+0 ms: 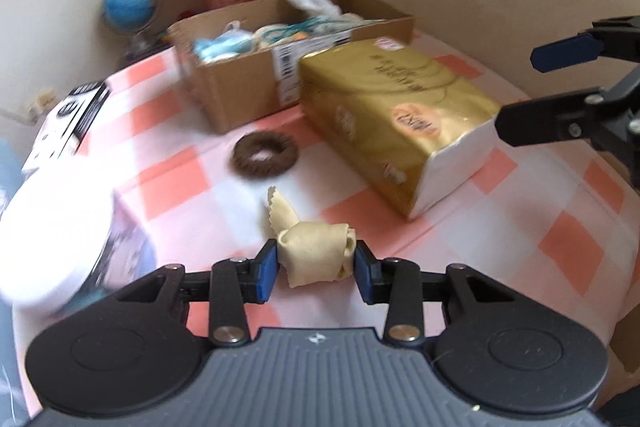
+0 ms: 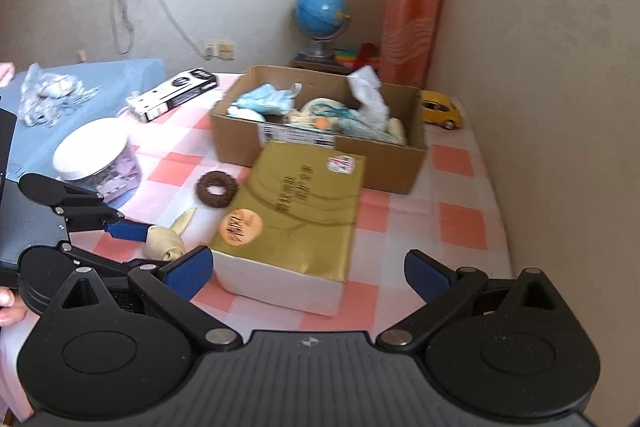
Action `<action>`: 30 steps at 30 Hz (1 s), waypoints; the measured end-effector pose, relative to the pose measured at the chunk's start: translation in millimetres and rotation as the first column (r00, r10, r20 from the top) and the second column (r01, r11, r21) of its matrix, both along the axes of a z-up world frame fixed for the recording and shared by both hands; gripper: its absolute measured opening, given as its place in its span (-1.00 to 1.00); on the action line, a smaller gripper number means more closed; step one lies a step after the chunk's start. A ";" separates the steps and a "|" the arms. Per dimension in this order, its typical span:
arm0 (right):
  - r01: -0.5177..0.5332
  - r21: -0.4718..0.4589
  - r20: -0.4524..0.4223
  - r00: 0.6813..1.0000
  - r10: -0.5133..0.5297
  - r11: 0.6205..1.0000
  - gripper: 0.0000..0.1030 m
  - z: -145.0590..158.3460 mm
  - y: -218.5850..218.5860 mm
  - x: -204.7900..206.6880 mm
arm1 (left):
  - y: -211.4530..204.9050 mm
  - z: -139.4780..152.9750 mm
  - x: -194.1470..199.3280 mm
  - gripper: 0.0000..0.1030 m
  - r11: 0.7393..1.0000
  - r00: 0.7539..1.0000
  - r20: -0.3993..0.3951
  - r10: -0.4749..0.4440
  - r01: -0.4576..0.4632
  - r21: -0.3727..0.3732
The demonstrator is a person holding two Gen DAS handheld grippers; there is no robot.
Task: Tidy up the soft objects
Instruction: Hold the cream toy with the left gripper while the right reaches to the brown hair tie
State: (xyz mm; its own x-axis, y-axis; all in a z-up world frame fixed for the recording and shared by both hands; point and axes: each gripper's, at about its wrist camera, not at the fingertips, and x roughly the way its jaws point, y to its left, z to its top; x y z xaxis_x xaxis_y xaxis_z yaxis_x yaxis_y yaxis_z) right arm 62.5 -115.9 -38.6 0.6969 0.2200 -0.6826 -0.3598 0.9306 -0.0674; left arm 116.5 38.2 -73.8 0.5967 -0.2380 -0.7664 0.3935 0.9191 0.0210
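Left hand-held gripper (image 1: 316, 267), narrowly parted, clasps a rolled beige cloth (image 1: 318, 257) on the checked surface (image 1: 520, 227). Right hand-held gripper (image 2: 308, 273), spread wide and empty, straddles the gold pack (image 2: 296, 211).

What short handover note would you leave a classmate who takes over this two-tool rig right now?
Left tool: closed on the cream knotted cloth, low over the checked tablecloth.
Right tool: open, empty, near the gold tissue pack.
Cardboard box at the back already holds several soft items.
Left: box the cloth, then the brown scrunchie lying between pack and jar; perhaps the pack too.
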 end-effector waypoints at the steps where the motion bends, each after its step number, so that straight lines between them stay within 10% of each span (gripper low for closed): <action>1: -0.025 0.002 -0.007 1.000 0.025 1.000 1.00 0.3 3.5 2.5 | 4.2 0.9 -2.5 -0.26 1.000 1.000 -0.006 0.023 -0.023 -0.008; 16: -0.386 -0.126 -0.073 0.922 0.379 0.914 0.63 5.2 90.7 64.4 | 43.6 9.3 -15.9 -0.26 0.980 0.981 0.006 0.193 -0.192 -0.048; 30: -0.469 -0.153 -0.244 0.871 0.427 0.870 0.43 -33.6 130.3 117.5 | 51.0 7.2 -16.5 -0.26 0.977 0.978 0.008 0.207 -0.207 -0.056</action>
